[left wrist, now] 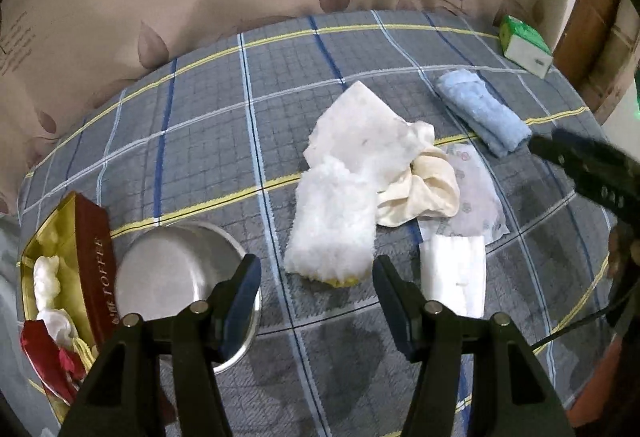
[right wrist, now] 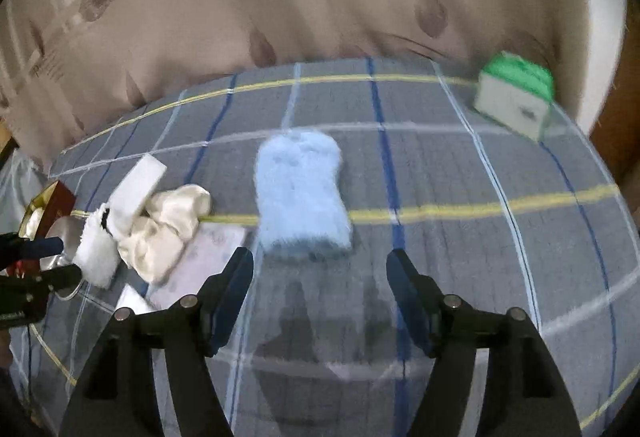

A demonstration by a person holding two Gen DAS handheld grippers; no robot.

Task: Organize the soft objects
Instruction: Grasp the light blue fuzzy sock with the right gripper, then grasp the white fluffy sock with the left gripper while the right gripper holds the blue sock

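Right wrist: blue towel (right wrist: 302, 197) beyond tongs (right wrist: 320, 277)

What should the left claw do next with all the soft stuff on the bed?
Probably ease the left gripper down onto the fluffy white cloth just ahead of it. Its jaws are open and empty, the cloth lies loose on the checked sheet, and the gold box beside the metal bowl already holds soft things.

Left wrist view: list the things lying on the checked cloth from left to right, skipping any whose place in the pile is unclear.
Gold and red toffee box → steel bowl → fluffy white cloth → cream fabric piece → folded light blue towel → green and white pack.
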